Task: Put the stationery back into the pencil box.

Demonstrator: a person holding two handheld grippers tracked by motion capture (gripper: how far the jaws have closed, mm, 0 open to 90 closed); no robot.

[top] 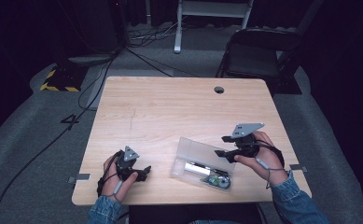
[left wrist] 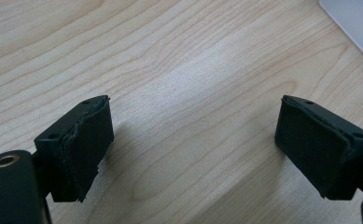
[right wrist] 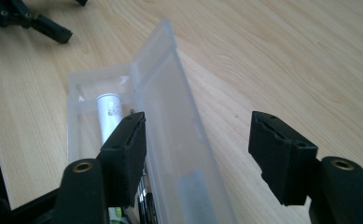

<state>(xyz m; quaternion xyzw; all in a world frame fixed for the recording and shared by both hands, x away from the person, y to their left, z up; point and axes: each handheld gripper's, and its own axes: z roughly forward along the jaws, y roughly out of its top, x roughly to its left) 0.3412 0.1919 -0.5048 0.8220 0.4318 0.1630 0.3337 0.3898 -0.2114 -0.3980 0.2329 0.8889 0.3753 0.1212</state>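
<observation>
Clear plastic hinged box (top: 195, 161), lid up, white tube inside, near right. Right gripper (top: 226, 145) jaws apart, empty, beside lid. Left gripper (top: 143, 172) jaws wide over bare wooden table (top: 170, 107).

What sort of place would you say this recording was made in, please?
Probably a lab or studio set up for recording: a lone wooden table on grey carpet, cables trailing across the floor, dark surroundings and a folding chair behind.

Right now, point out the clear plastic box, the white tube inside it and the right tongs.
clear plastic box (top: 194, 150): high view, raised lid.
white tube (right wrist: 108, 114): right gripper view, its side.
right tongs (top: 222, 146): high view, between the tips.
</observation>
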